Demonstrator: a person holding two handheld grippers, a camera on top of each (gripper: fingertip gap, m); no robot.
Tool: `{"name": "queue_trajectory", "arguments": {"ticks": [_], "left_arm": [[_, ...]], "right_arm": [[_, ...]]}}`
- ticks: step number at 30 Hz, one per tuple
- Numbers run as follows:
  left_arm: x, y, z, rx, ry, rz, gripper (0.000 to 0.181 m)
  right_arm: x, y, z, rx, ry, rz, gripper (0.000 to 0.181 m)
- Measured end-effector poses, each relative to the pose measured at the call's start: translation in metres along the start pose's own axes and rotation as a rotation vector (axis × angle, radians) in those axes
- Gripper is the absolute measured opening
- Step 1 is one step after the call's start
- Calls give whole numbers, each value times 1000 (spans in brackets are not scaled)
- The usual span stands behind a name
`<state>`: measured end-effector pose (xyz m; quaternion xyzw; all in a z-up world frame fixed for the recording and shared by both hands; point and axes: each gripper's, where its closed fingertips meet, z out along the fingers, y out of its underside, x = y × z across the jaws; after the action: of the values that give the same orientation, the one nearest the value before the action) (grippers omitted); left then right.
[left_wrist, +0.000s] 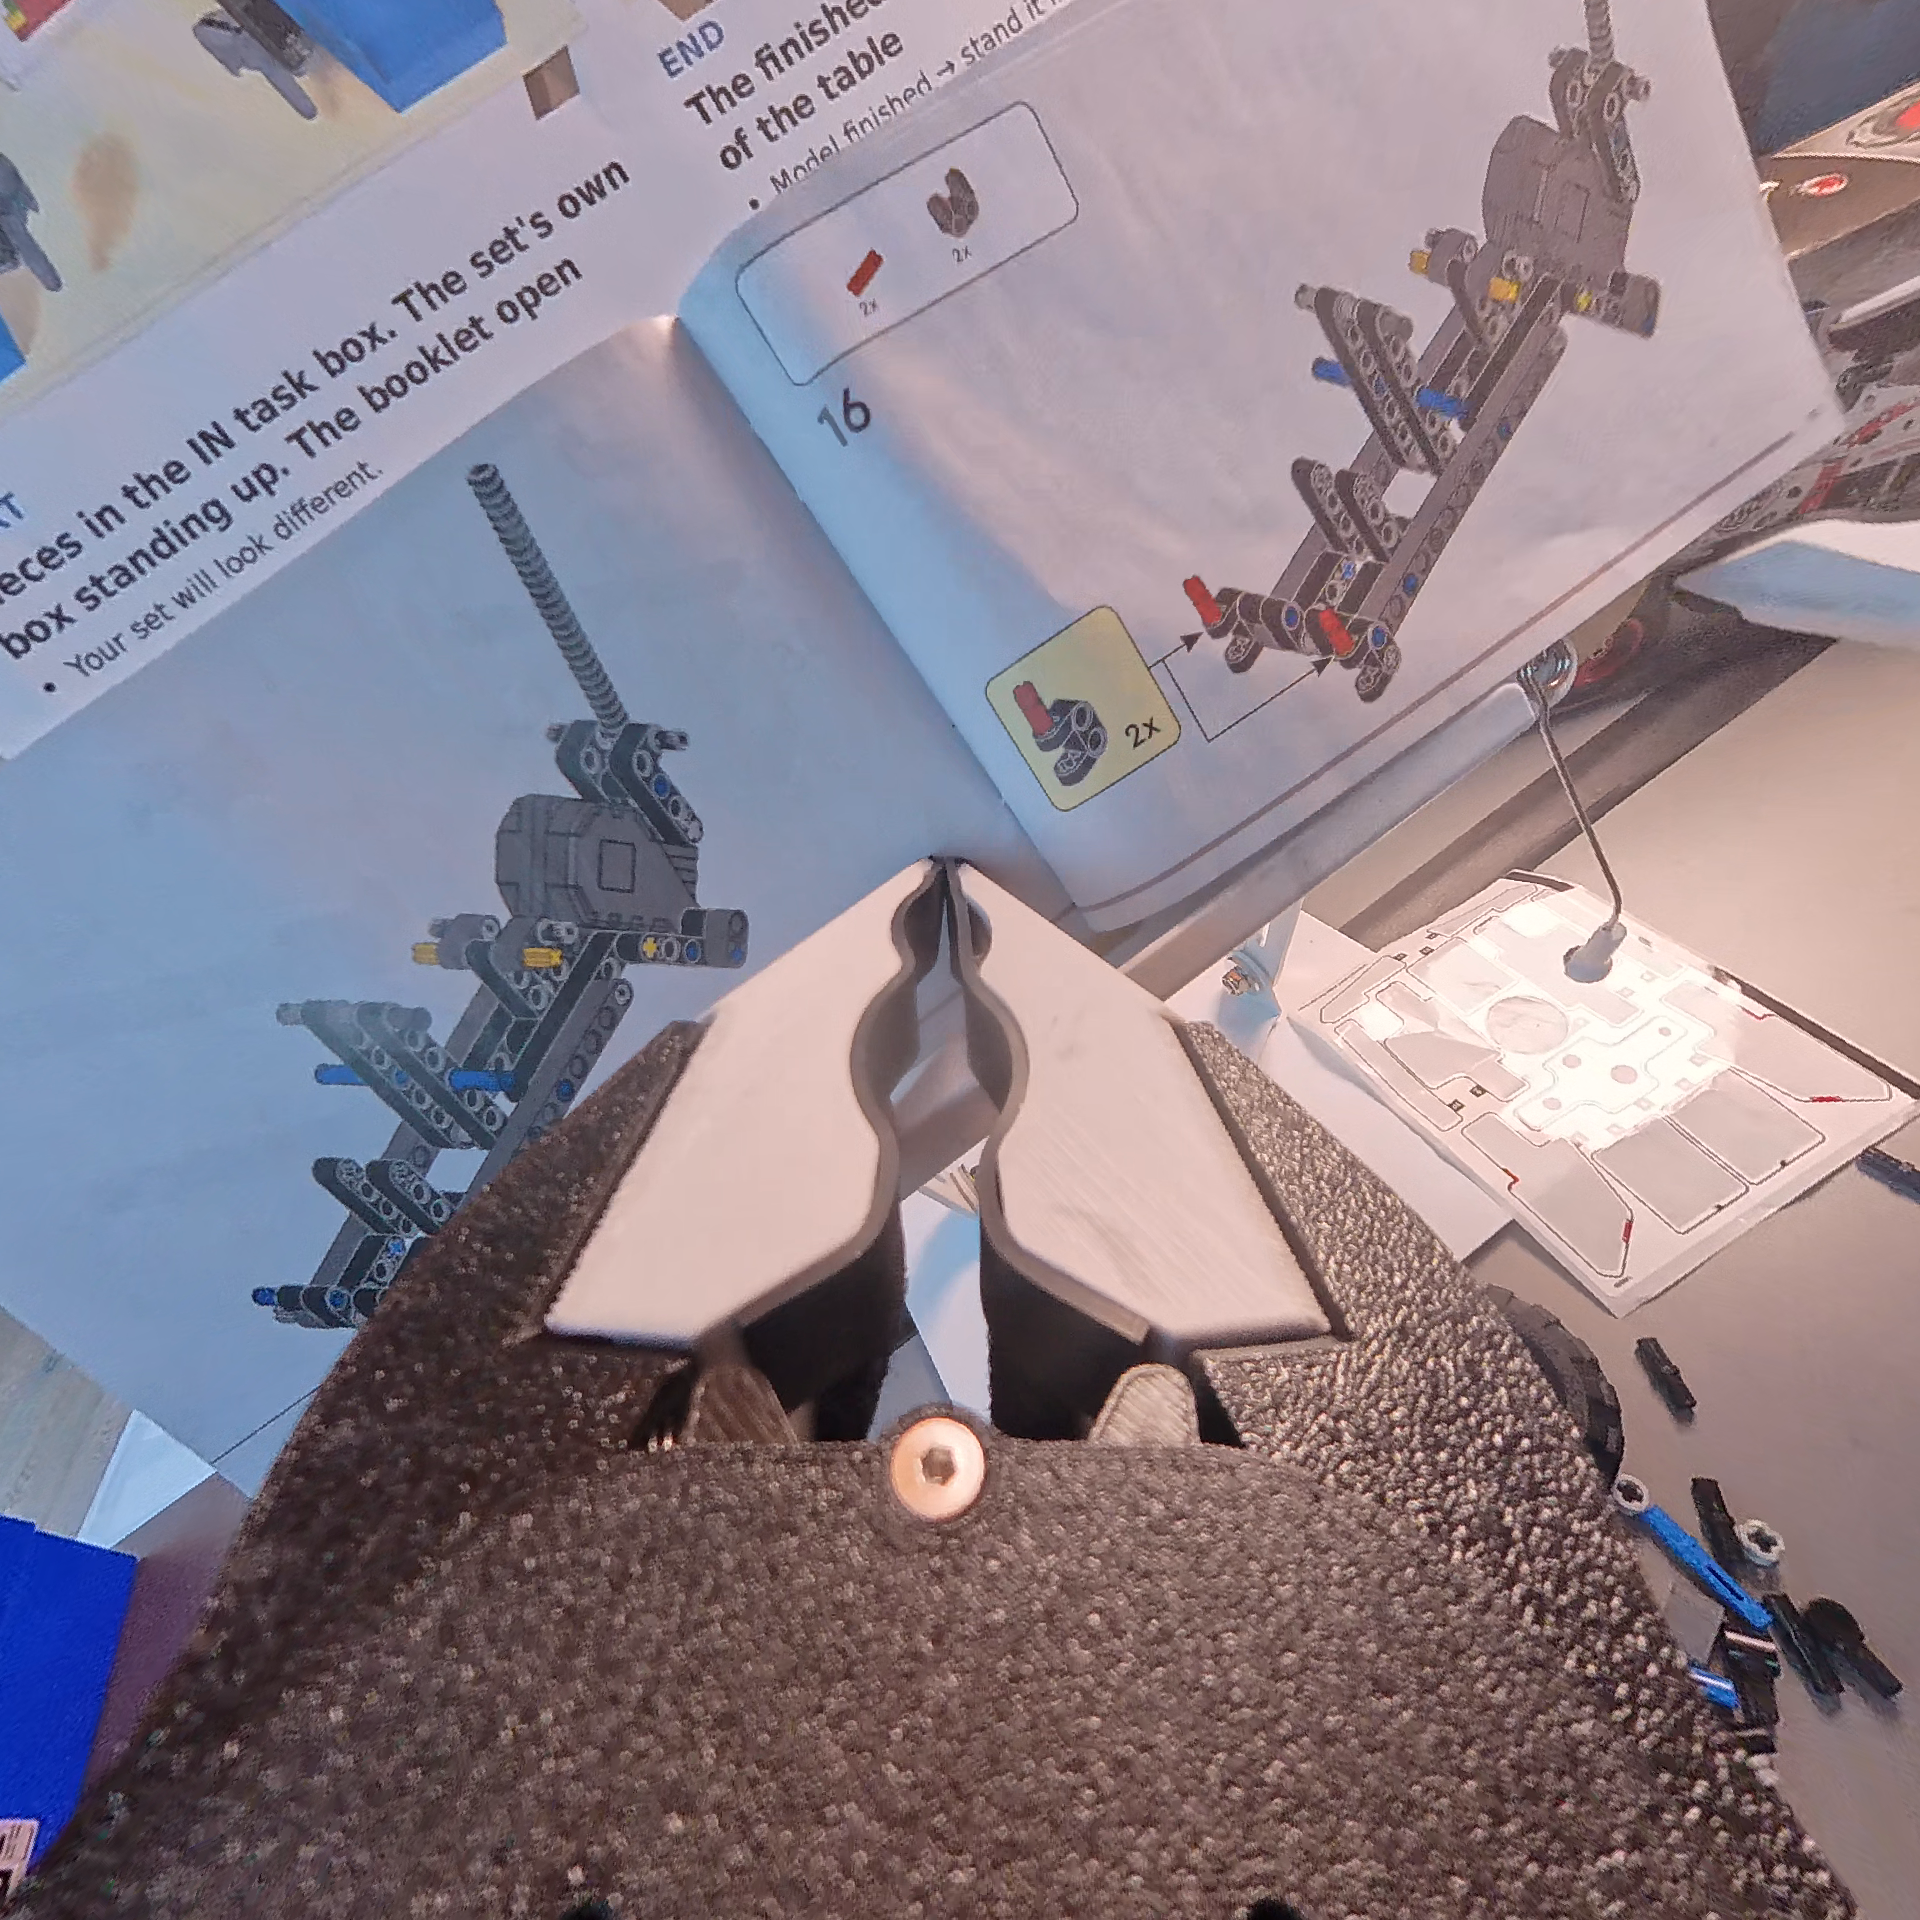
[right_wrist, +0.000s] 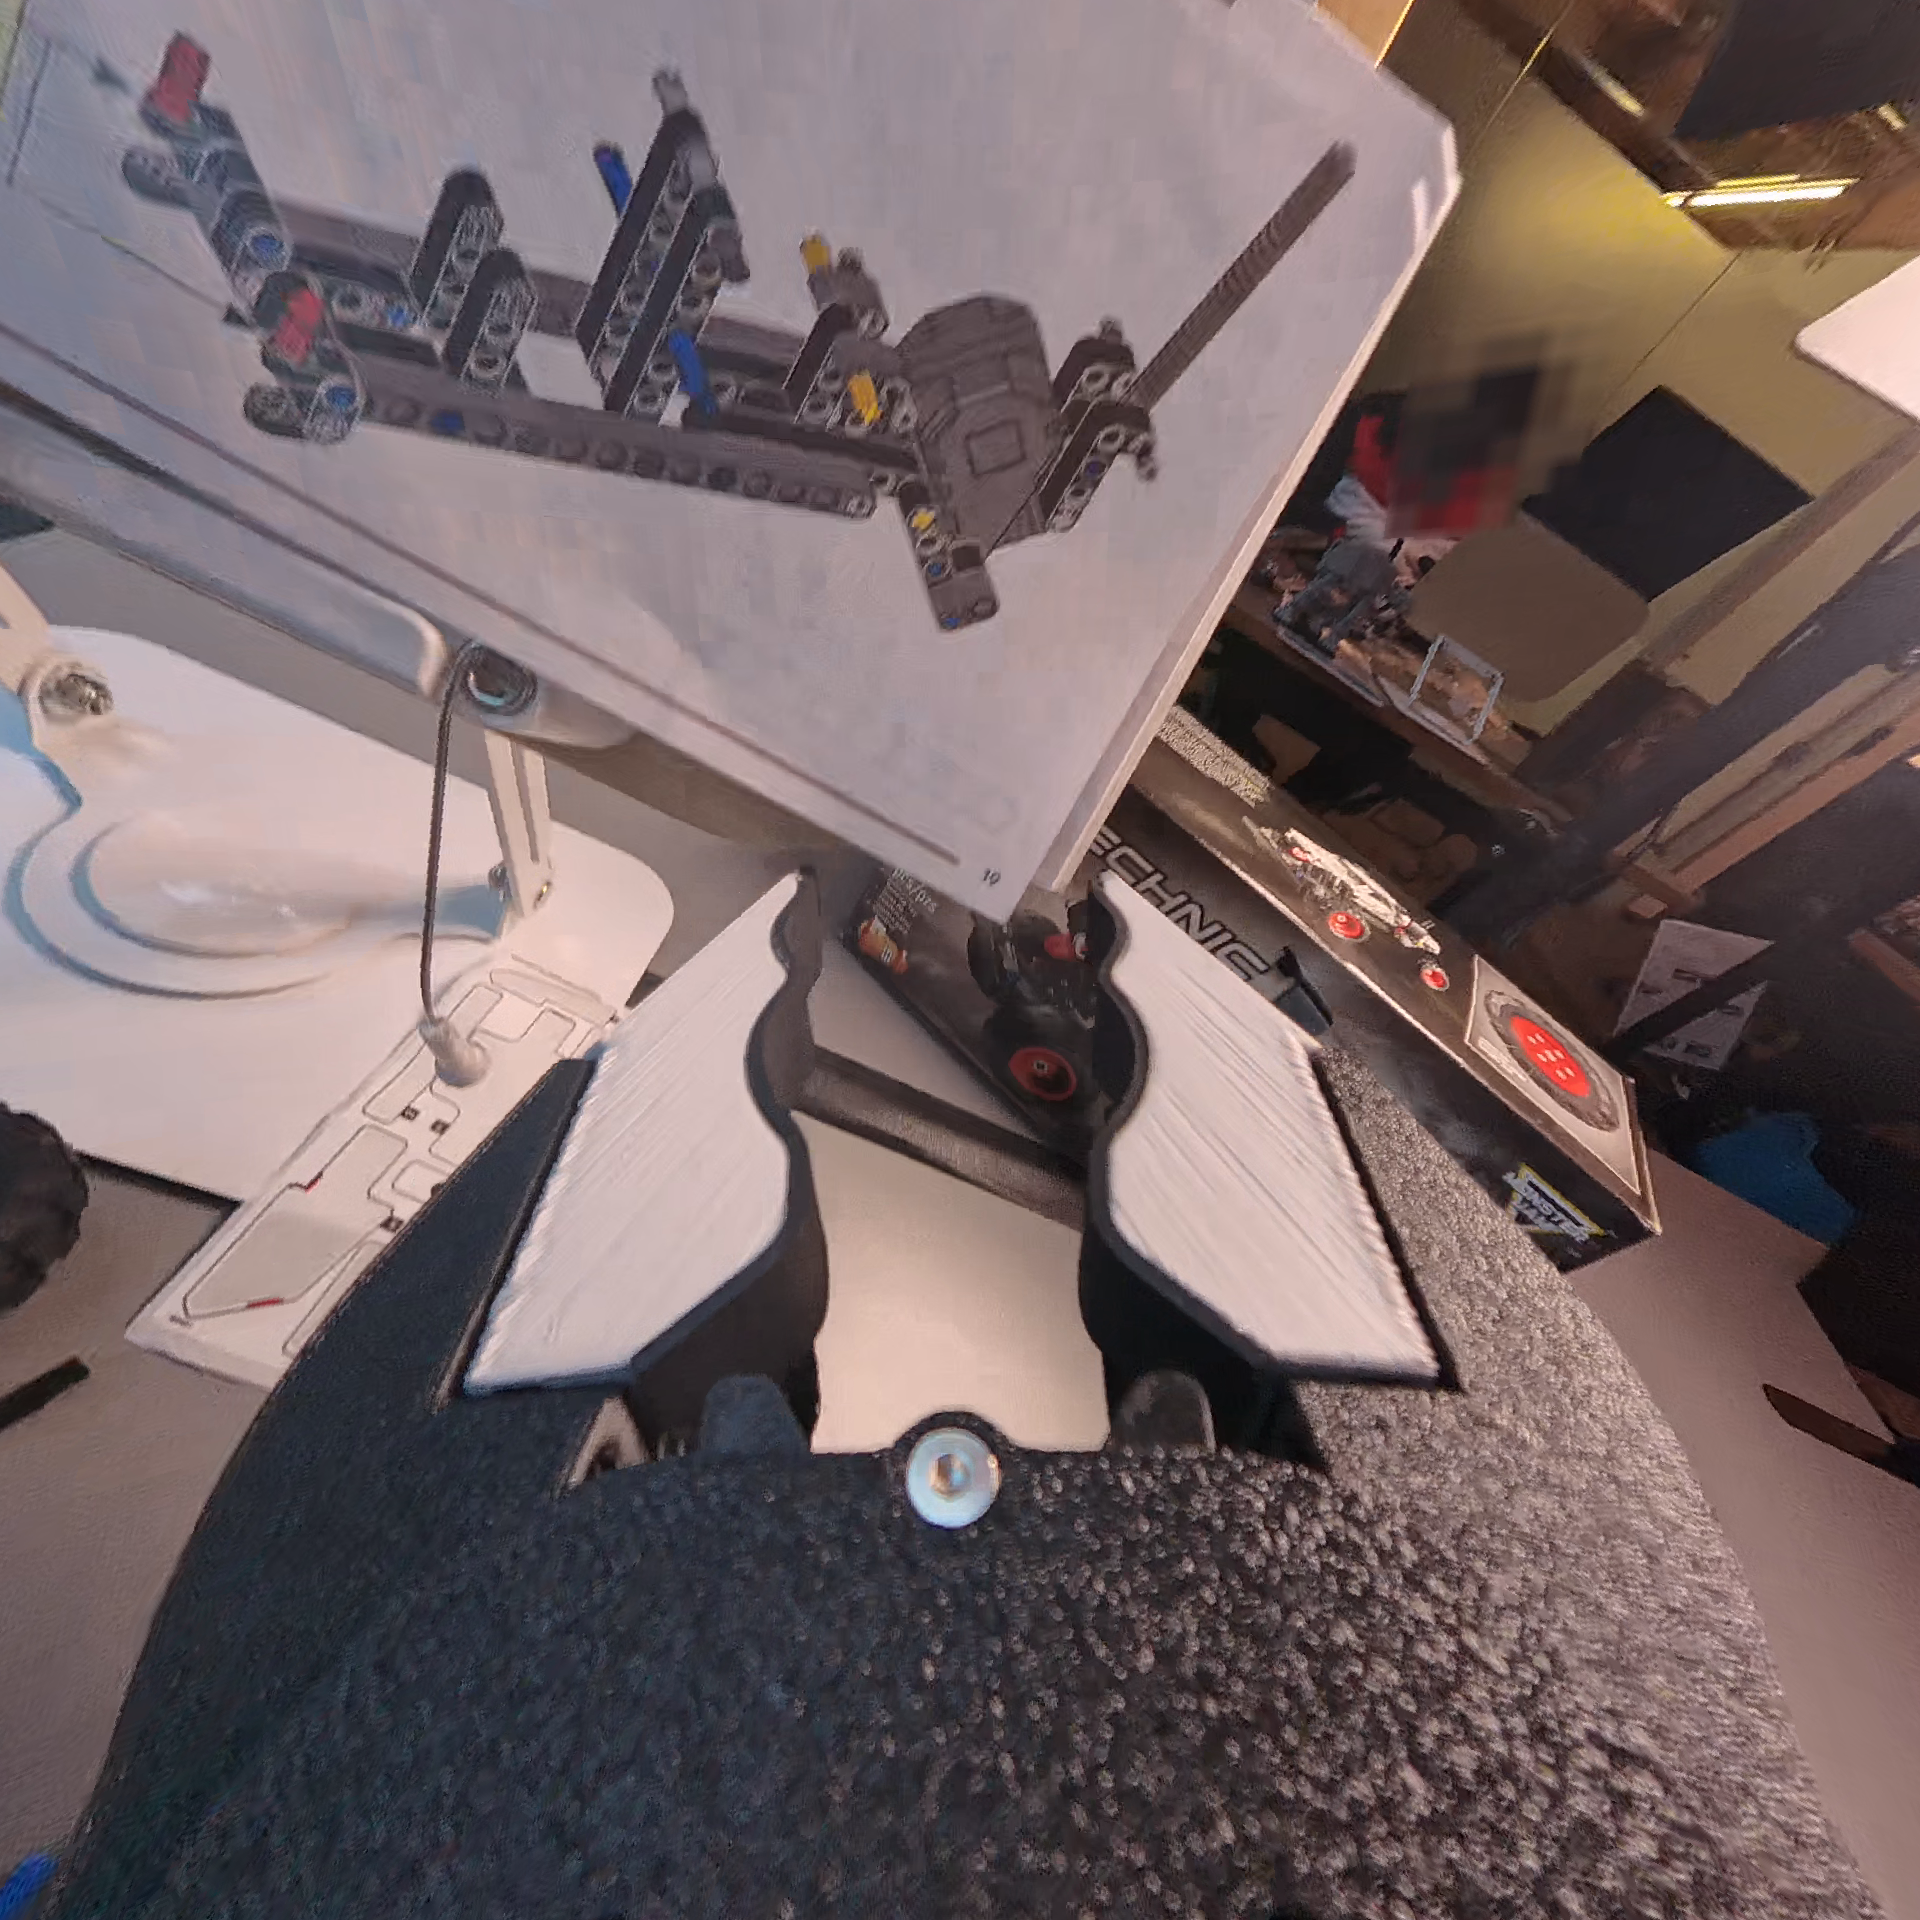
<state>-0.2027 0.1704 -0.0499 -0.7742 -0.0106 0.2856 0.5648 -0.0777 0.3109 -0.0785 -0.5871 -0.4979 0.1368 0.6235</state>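
Paper fills most of what the left gripper (left_wrist: 948, 868) faces: an open, pale-paged building-instruction booklet (left_wrist: 644, 582) propped up on a white stand (right_wrist: 499, 665), showing drawings of a grey and black beam model with blue, yellow and red pins. Its two light grey fingers are brought together at the tips, right at the lower end of the booklet's centre fold; whether they pinch the paper edge or only touch it I cannot tell. Behind the booklet lies a white printed sheet with photos and text (left_wrist: 312, 312).

To the right on the grey table (left_wrist: 1766, 935) rests a white sticker sheet with grey outlined shapes (left_wrist: 1621, 1081), and a thin cord ending in a small white plug (left_wrist: 1590, 961) comes down from the stand onto it. Nearer lies a loose cluster of small black and blue plastic pins and connectors (left_wrist: 1745, 1621), beside a black rubber tyre (left_wrist: 1569, 1371) partly hidden behind the gripper body.

The right gripper (right_wrist: 945, 899) stands with its fingers spread apart and nothing between them, just under the lower corner of the booklet's right page. Past its tips sits a dark cardboard toy box with red-hubbed wheels pictured on it (right_wrist: 1351, 997). The right view is blurred. A cluttered workbench (right_wrist: 1403, 644) shows farther back.
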Motion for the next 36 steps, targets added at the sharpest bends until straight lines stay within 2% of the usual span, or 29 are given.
{"name": "queue_trajectory", "arguments": {"ticks": [3,6,8,9,11,12,14,16,20,22,26,31,36], "left_arm": [[2,0,-1,5,6,1,2],[3,-1,-2,13,3,20,3],[3,-1,-1,10,0,28,4],[2,-1,-1,9,-1,25,4],[2,-2,1,8,0,7,3],[1,-2,2,8,-3,3,3],[0,-3,3,5,-16,17,0],[-1,-2,3,2,-24,52,0],[-10,5,-1,-20,-55,109,0],[-16,8,-3,-19,-57,107,0],[-21,12,-6,-21,-63,106,0],[-21,14,-7,-27,-67,110,0],[-15,5,-10,-5,-36,56,1]], "right_arm": [[-1,-1,-11,49,-9,28,49],[2,-27,-35,199,-3,88,38],[-6,-42,-43,251,-41,94,37],[-13,-52,-45,277,-72,90,34],[-43,-72,-50,342,-214,68,10],[-58,-79,-49,350,-272,58,5],[-77,-85,-38,333,-301,4,6],[-77,-81,-17,274,-246,-47,6],[-47,-70,9,210,-166,-16,0],[-36,-68,9,222,-145,-37,0],[-41,-57,5,227,-188,27,7],[-35,-45,3,226,-174,56,4],[-34,-42,2,222,-186,74,6]]}}
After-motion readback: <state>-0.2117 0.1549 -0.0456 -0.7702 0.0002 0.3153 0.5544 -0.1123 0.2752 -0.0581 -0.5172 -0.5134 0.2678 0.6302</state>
